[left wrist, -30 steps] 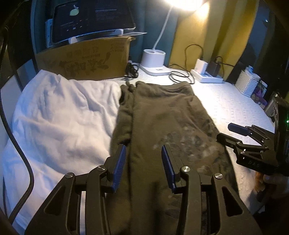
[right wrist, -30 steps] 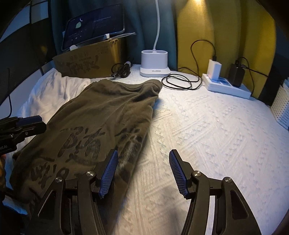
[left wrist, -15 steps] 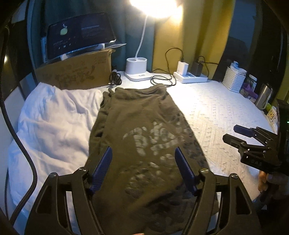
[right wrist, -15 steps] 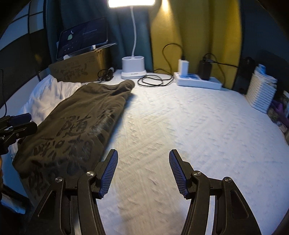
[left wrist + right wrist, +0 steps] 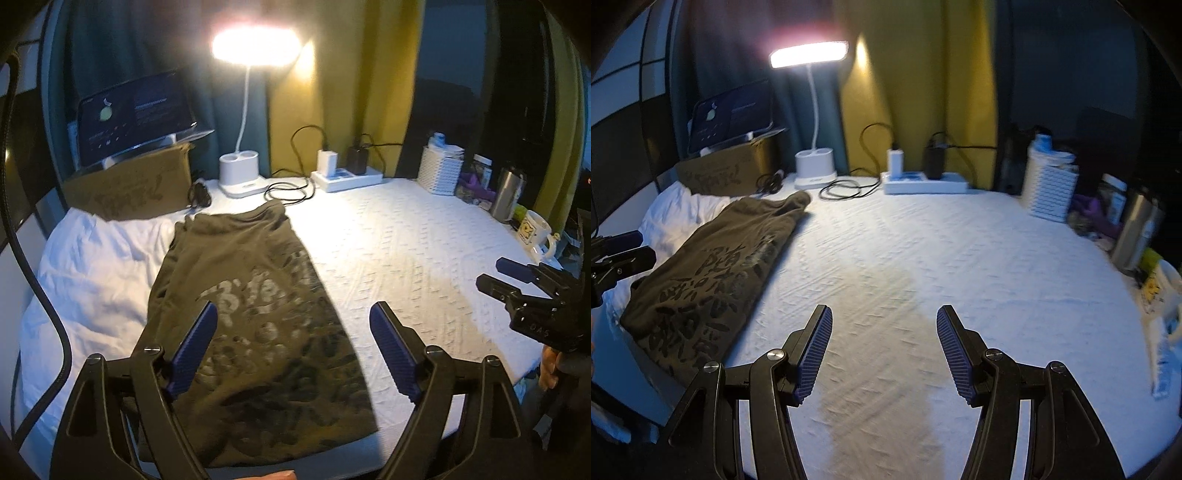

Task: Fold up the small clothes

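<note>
While the shirt [image 5: 255,314] lies folded at left, both tongs — left [image 5: 291,343] just widened, right [image 5: 884,350] — gape empty; lamp [image 5: 240,177], cables [image 5: 291,192], basket [image 5: 441,171] upper frame.

A lit desk lamp [image 5: 809,54] brightens yellow curtains [image 5: 916,92] behind the white mattress [image 5: 923,258].

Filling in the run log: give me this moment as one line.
garment: olive shirt folded, lying flat | left tool: just opened, empty | right tool: open, empty, over bare bedsheet

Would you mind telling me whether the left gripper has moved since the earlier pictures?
Yes. The left gripper has pulled back from the desk lamp, and its jaws have just been opening, nothing between them, above the olive shirt.
</note>
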Action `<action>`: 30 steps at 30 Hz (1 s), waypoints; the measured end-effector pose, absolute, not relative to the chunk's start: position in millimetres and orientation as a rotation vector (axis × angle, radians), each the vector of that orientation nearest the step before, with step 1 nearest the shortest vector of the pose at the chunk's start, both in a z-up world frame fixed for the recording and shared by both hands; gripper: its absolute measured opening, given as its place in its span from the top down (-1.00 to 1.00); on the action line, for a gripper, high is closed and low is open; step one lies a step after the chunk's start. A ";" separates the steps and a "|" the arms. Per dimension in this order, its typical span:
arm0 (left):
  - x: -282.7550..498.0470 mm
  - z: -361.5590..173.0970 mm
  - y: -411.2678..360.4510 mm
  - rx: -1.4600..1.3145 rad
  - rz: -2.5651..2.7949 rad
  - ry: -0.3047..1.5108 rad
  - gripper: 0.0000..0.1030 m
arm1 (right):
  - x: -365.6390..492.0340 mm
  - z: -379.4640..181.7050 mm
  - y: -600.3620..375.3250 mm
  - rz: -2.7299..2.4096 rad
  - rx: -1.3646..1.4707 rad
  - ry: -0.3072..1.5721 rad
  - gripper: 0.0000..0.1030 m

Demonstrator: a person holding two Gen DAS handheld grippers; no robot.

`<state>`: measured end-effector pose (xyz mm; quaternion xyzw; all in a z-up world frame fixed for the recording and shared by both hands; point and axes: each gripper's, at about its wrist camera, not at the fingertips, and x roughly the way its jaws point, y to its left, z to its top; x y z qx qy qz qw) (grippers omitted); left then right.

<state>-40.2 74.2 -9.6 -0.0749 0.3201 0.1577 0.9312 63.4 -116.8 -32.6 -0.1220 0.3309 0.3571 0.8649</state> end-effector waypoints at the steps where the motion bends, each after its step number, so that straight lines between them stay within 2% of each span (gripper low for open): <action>1: -39.9 -7.3 70.2 -0.148 0.319 0.651 -0.64 | 63.1 -29.9 -122.8 0.739 -0.250 0.688 -0.19; 15: -40.9 31.7 30.6 -0.097 0.283 0.560 -0.65 | 53.5 18.7 -180.8 0.660 -0.194 0.567 -0.19; 16: -41.9 34.7 29.0 -0.093 0.282 0.552 -0.65 | 51.6 24.9 -184.7 0.660 -0.190 0.553 -0.23; 18: -43.5 41.1 26.6 -0.092 0.284 0.534 -0.65 | 47.2 33.8 -189.8 0.662 -0.177 0.526 -0.68; 30: -69.6 81.7 11.1 -0.085 0.302 0.386 -0.80 | 12.7 92.9 -223.1 0.639 -0.146 0.350 -0.71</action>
